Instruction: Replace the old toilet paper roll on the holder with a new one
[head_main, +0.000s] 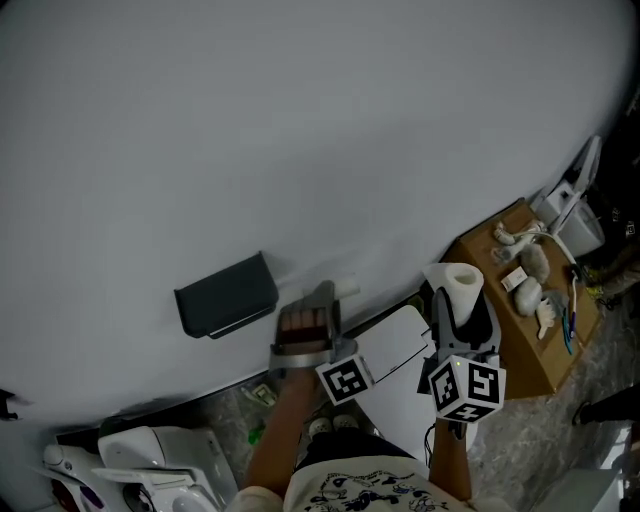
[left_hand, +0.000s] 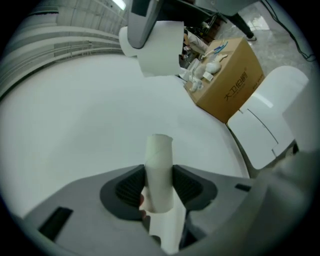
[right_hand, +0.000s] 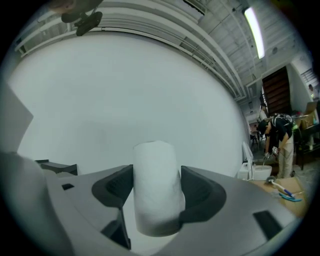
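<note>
A dark empty holder (head_main: 228, 295) is fixed to the white wall, also seen at the left edge as the holder (right_hand: 56, 167). Just right of it, my left gripper (head_main: 322, 292) is shut on a bare cardboard tube (left_hand: 159, 155), held upright between the pads, with a strip of paper hanging below it. Further right, my right gripper (head_main: 462, 305) is shut on a full white toilet paper roll (head_main: 458, 283). In the right gripper view that roll (right_hand: 155, 170) stands upright between the jaws. The left gripper view shows the same roll (left_hand: 161, 47) at the top.
A cardboard box (head_main: 520, 330) with small items on top stands at the right by the wall. A white panel (head_main: 400, 365) lies on the floor below the grippers. White appliances (head_main: 150, 460) sit at the lower left. A person (right_hand: 278, 135) bends over far off.
</note>
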